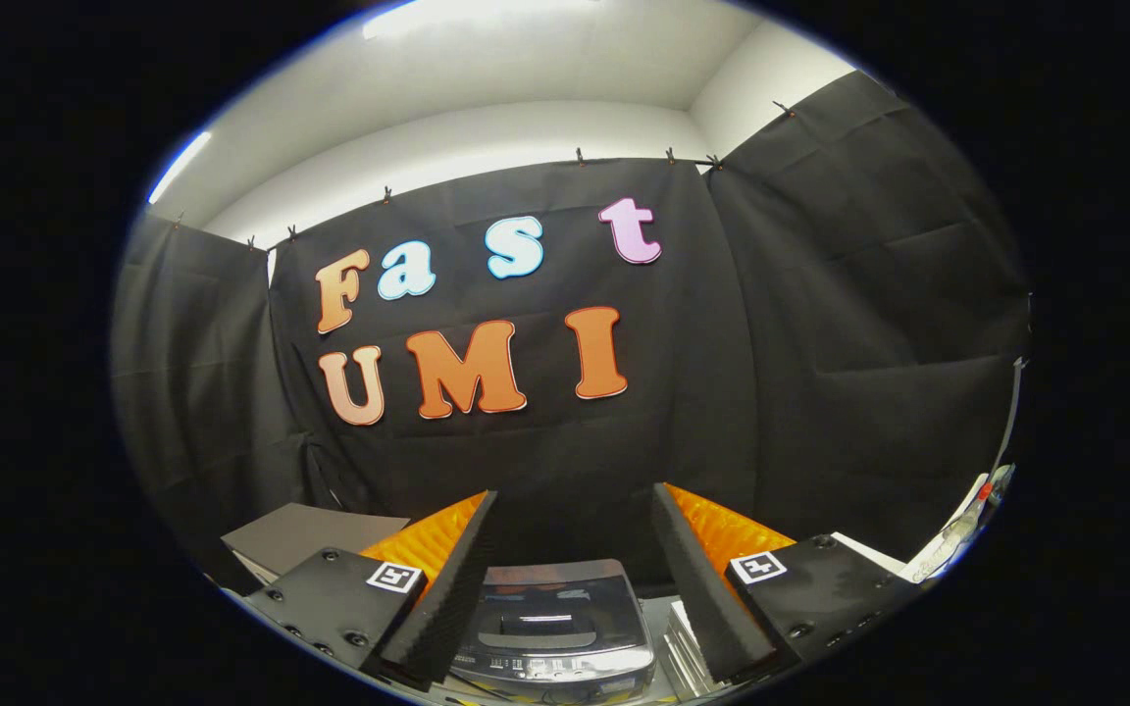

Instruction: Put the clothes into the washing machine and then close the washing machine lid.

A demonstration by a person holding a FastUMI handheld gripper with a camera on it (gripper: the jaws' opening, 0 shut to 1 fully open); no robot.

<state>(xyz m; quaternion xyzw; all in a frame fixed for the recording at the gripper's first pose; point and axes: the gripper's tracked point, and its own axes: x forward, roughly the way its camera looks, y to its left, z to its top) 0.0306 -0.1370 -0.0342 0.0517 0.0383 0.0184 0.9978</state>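
Observation:
A small grey top-loading washing machine (555, 628) stands below and just ahead of my gripper (573, 505), showing between the two fingers. Its dark glossy lid lies flat and looks closed. My gripper is held high, pointing at the booth's back wall, with its fingers (693, 579) spread wide and nothing between them. I see no clothes here.
A dark grey flat box or board (305, 534) lies to the left of the machine. A stack of white, book-like things (688, 652) sits right beside the machine. Papers and a small bottle (957, 534) lie further right. Black cloth walls close in the back and sides.

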